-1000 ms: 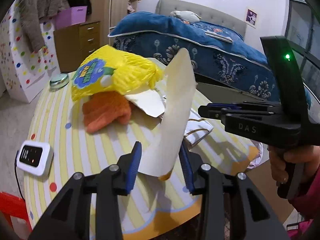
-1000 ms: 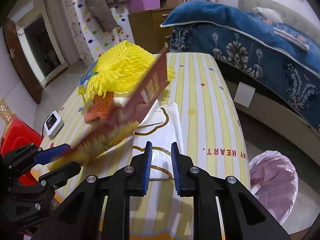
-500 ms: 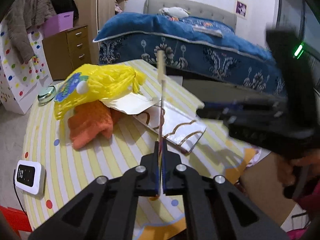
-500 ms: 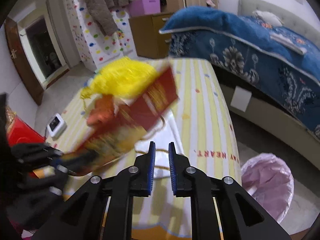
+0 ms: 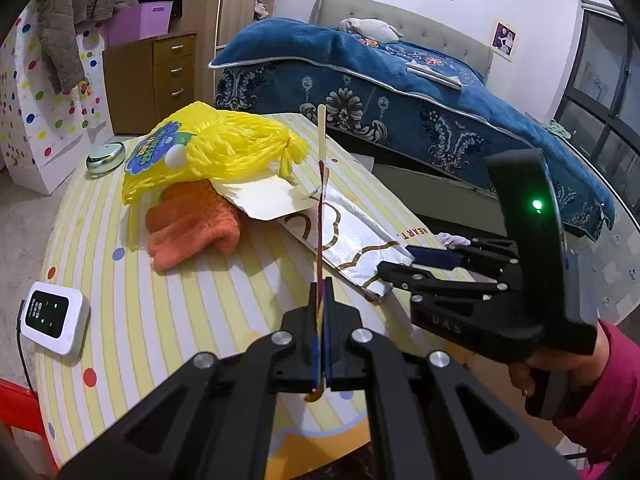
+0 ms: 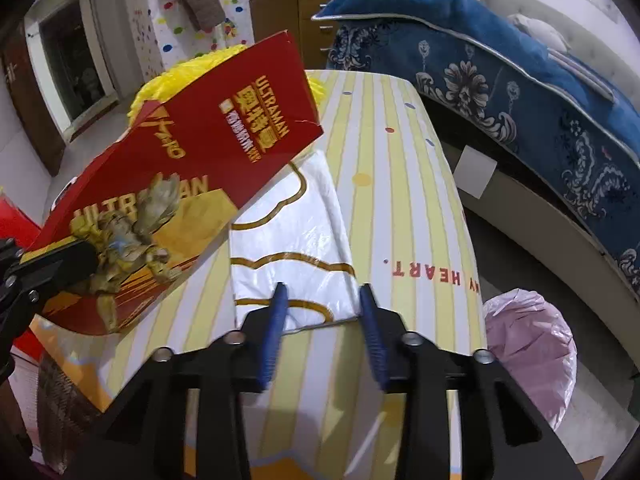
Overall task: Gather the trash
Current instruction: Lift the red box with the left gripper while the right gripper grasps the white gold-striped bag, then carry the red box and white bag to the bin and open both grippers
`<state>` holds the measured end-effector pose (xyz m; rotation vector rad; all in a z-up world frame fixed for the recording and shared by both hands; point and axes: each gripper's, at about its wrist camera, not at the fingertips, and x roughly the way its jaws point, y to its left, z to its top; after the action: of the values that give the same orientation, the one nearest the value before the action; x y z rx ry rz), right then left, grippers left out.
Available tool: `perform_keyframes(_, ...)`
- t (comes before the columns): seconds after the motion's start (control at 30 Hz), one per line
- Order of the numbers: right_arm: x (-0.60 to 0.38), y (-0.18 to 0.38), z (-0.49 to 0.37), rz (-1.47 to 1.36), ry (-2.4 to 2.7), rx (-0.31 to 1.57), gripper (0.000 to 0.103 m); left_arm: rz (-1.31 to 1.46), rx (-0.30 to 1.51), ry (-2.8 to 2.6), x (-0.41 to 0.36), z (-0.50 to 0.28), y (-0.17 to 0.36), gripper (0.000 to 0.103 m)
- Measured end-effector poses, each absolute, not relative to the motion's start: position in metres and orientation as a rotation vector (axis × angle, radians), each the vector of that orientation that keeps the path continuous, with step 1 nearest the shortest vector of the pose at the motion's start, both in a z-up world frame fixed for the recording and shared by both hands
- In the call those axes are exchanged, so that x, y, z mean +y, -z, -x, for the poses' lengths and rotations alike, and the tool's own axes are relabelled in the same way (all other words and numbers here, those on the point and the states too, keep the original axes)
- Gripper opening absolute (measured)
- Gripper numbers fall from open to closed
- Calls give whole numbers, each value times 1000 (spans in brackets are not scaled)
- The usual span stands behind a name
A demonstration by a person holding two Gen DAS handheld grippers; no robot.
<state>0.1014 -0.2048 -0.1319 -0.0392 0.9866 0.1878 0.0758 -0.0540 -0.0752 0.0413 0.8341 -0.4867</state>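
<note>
Status: one piece of trash in hand, nothing seen in the bin yet.

Left tongs are clamped on the lower edge of a flat red printed cardboard sheet, held up off the yellow-and-white striped desk. In the left wrist view it shows edge-on as a thin upright strip; in the right wrist view its red face with gold lettering leans over the desk's left side.

Right tongs have just been opening and stand apart, low over the near corner of a flat white plastic wrapper with gold outlines. The wrapper lies on the desk; the pads do not press on it. Judged: this is the next pickup, not yet gripped.

Left to do, as I read it: grip the wrapper, carry both pieces to the pink-bagged waste bin, which sits on the floor just off the desk's right edge.

Surroundings, left to right (left wrist view):
- white pocket device with dark screen, cabled, near the desk's left edge
- orange fluffy cloth, under a yellow net bag with a blue-green label
- pale card sheet overlapping the wrapper's far end
- blue bed behind

Obstructions: the raised cardboard hangs close over the wrapper's left side. The wrapper lies flat, so judged hard to pinch.
</note>
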Motion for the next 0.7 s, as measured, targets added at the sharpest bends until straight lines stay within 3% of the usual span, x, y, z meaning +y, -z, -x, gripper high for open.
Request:
perform_keyframes(0.07,-207,129,-98,15,-189,981,9,-46,834,484,-55,-75,75,0)
perform_keyframes(0.13,-211,122,-93,-5,-180,964,4,-52,835,476,-54,-75,75,0)
perform_keyframes(0.47,-256,52,-41,-99,-57,821,2,-55,782,496,-66,-58,57,0)
perform_keyframes(0.7,-296,37,-5,-142,57,809,2,-95,736,599,-105,-33,38,0)
